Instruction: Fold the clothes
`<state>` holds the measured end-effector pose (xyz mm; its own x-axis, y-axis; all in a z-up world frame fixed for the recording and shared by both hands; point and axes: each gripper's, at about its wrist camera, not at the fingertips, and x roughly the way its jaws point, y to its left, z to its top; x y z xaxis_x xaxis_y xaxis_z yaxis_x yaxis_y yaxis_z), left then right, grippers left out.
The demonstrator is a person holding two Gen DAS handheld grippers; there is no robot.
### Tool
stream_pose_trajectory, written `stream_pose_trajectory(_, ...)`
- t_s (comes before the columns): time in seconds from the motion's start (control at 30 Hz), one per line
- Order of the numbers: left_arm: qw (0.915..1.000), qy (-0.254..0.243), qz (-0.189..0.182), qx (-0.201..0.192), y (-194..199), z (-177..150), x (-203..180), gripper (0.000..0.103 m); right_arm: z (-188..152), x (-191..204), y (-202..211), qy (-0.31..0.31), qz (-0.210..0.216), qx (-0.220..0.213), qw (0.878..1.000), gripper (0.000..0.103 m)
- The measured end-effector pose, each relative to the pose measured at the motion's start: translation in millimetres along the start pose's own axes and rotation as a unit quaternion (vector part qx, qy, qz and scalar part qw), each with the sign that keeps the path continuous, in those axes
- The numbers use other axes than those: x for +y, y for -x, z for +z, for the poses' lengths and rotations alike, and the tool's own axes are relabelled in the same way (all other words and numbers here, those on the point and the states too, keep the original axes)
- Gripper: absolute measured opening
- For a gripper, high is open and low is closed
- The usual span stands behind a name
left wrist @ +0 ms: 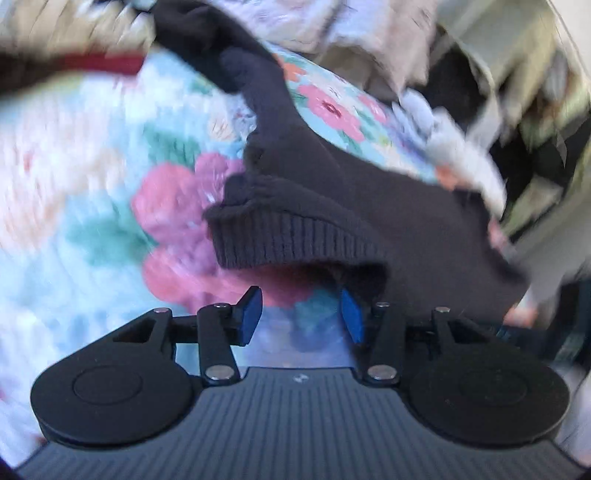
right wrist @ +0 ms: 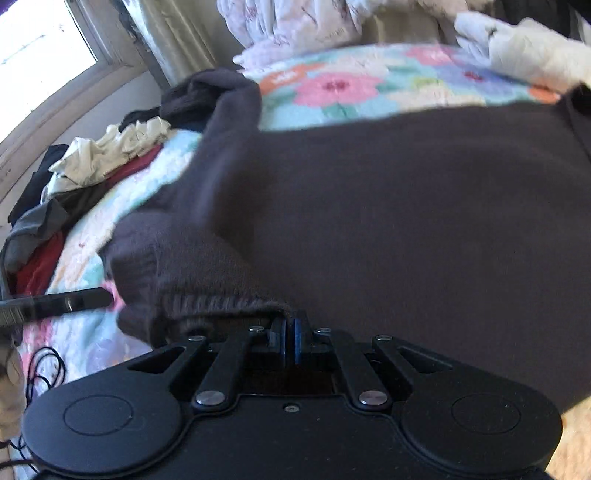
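Observation:
A dark knitted sweater (right wrist: 406,206) lies spread over the flowered bedspread (right wrist: 354,88), one sleeve trailing toward the far left. My right gripper (right wrist: 291,338) is shut, its blue pads pressed together on the ribbed hem (right wrist: 221,306) at the sweater's near edge. In the left wrist view a ribbed cuff or hem (left wrist: 288,236) of the same sweater (left wrist: 424,229) lies folded just ahead of my left gripper (left wrist: 301,314). That gripper is open, with only bedspread (left wrist: 92,221) showing between the pads. Its right pad (left wrist: 351,314) sits close under the overhanging knit.
A heap of other clothes (right wrist: 92,162), white, red, grey and black, lies along the bed's left side under a window. White garments (right wrist: 524,48) and crumpled bedding (right wrist: 288,22) lie at the far end. A thin black cable (right wrist: 44,365) lies at the near left.

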<state>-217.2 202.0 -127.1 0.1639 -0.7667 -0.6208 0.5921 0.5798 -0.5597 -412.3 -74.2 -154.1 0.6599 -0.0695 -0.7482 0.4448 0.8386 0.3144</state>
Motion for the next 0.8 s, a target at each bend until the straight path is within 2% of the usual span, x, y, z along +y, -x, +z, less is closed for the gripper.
stream_pose_trajectory(0.07,0.9987,0.043,-0.022,-0.015,-2,-1,8,0.05,-7,-3,-6,-0.005,0.006,0.002,1.0,0.004)
stream_pose_trajectory(0.13,0.9973,0.061,-0.025,-0.032,-2,1,11,0.05,-8,-6,-6,-0.013,0.019,0.0,1.0,0.004)
stream_pose_trajectory(0.23,0.993,0.075,-0.029,-0.087,8,5,14,0.045,-9,-4,-6,0.001,0.021,-0.001,1.0,0.004)
stream_pose_trajectory(0.27,0.9912,0.079,-0.032,-0.102,11,6,15,0.037,-10,2,-2,0.016,0.007,0.004,1.0,0.005)
stream_pose_trajectory(0.33,0.9933,0.078,-0.022,-0.083,8,9,14,0.035,-12,14,5,0.048,-0.022,0.013,0.999,0.009)
stream_pose_trajectory(0.37,0.9946,0.072,-0.015,-0.074,6,9,12,0.035,-16,31,12,0.096,-0.048,0.006,0.994,0.014)
stream_pose_trajectory(0.43,0.9963,0.066,-0.004,-0.054,3,8,10,0.035,-27,63,26,0.187,-0.095,-0.014,0.978,0.02)
stream_pose_trajectory(0.5,0.9972,0.066,0.004,-0.034,0,5,8,0.035,-35,88,38,0.23,-0.091,-0.048,0.968,0.025)
stream_pose_trajectory(0.53,0.9961,0.083,-0.007,-0.032,1,3,11,0.036,-38,97,42,0.246,-0.082,-0.064,0.964,0.027)
stream_pose_trajectory(0.57,0.9945,0.099,-0.017,-0.029,1,1,13,0.039,-41,108,44,0.273,-0.074,-0.079,0.956,0.034)
stream_pose_trajectory(0.6,0.9925,0.117,-0.029,-0.025,2,-2,16,0.039,-46,121,44,0.306,-0.085,-0.1,0.943,0.045)
stream_pose_trajectory(0.63,0.9876,0.148,-0.05,-0.014,-2,-5,23,0.042,-49,131,42,0.329,-0.094,-0.115,0.933,0.046)
stream_pose_trajectory(0.67,0.9734,0.211,-0.089,0.012,-10,-10,35,0.044,-52,140,39,0.353,-0.087,-0.12,0.924,0.047)
stream_pose_trajectory(0.73,0.9335,0.319,-0.156,0.05,-25,-21,55,0.046,-59,152,30,0.389,-0.073,-0.118,0.911,0.056)
stream_pose_trajectory(0.8,0.93,0.334,-0.15,0.03,-30,-26,59,0.048,-66,162,15,0.427,-0.091,-0.114,0.893,0.06)
